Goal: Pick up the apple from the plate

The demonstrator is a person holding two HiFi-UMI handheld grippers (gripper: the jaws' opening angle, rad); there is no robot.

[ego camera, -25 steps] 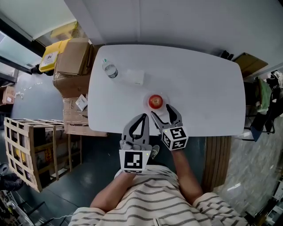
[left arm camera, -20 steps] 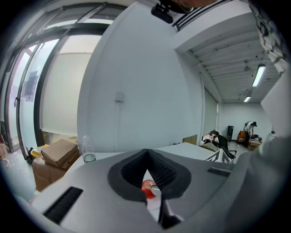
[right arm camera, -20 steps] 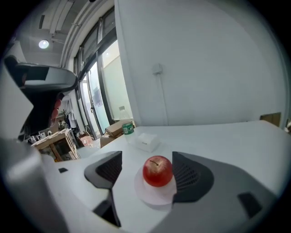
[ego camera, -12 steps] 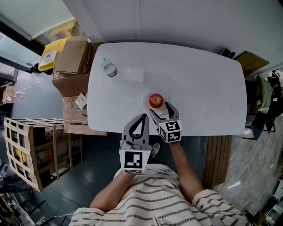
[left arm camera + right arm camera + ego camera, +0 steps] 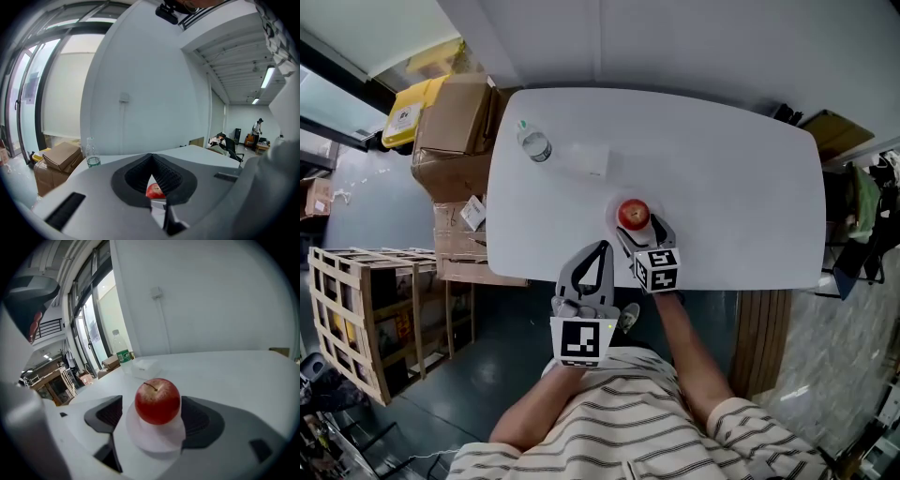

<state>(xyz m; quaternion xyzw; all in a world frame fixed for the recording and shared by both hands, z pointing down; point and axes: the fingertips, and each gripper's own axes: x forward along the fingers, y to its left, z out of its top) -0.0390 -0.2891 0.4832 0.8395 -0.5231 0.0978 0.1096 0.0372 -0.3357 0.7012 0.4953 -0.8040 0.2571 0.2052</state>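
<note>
A red apple (image 5: 632,214) stands on a small white plate (image 5: 615,218) near the front edge of the white table (image 5: 722,178). My right gripper (image 5: 638,229) is low over the plate, its jaws opening, with the apple (image 5: 157,401) between the dark pads (image 5: 202,420) and a gap on each side. The plate (image 5: 157,437) lies between the fingers too. My left gripper (image 5: 601,248) hangs at the table's front edge, left of the plate, jaws shut on nothing. Through the slit under its meeting tips (image 5: 151,156) the apple (image 5: 154,191) shows.
A water bottle (image 5: 533,147) and a small white box (image 5: 588,162) stand at the table's far left. Cardboard boxes (image 5: 455,122) and a wooden crate (image 5: 375,319) sit on the floor to the left. A wooden bench (image 5: 761,337) lies at the right front.
My right gripper has come down and forward onto the plate, and its jaws have spread to either side of the apple. The left gripper has stayed put.
</note>
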